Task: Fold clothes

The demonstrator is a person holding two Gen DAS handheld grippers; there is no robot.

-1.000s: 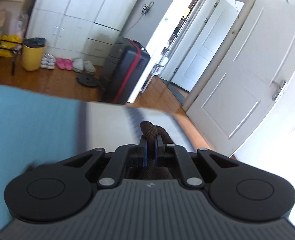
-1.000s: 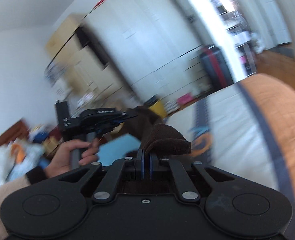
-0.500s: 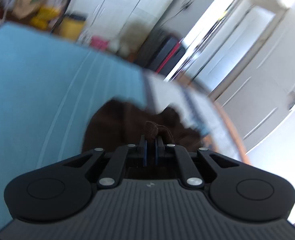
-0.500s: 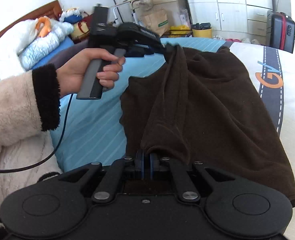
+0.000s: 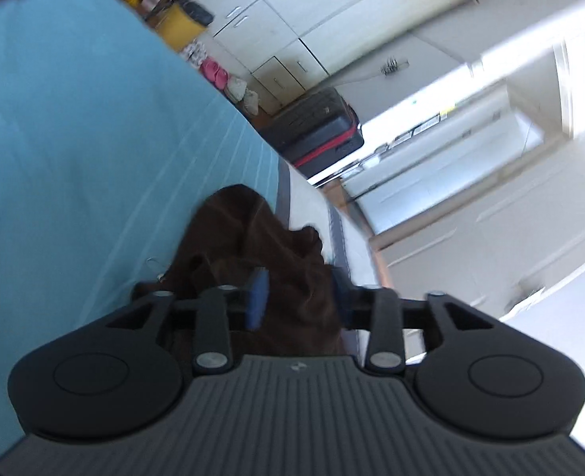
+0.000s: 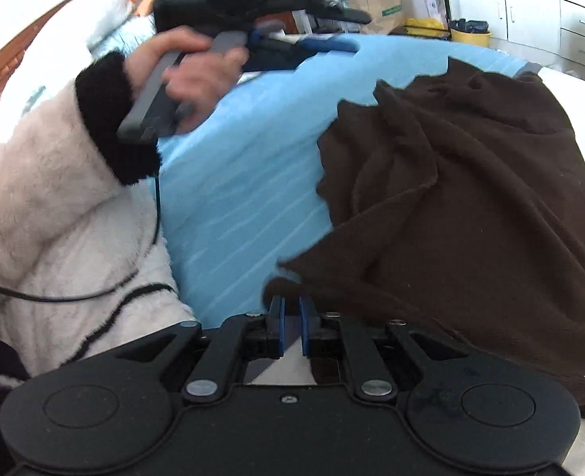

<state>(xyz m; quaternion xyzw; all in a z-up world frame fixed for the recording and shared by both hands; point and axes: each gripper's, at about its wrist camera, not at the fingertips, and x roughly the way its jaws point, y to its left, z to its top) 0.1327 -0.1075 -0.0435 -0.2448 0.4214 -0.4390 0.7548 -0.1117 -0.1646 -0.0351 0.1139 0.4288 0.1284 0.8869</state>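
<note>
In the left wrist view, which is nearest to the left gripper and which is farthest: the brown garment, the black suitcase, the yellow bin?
1. Brown garment: lies right at the left gripper, between its open jaws, on the bed.
2. Black suitcase: on the floor past the bed's edge, upper centre.
3. Yellow bin: farther back, upper left, near the white cabinets.

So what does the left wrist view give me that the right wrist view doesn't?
Only the left wrist view: the black suitcase, the pink slippers on the floor beside it, the doorway, and the left tongs, jaws just opened, brown cloth between them but unpinched.

Only the right wrist view: the hand holding the left tool, the fluffy sleeve, the paper bag, and the right tongs, jaws just parted.

Both: the brown garment, blue bedsheet, yellow bin and white wardrobe.
</note>
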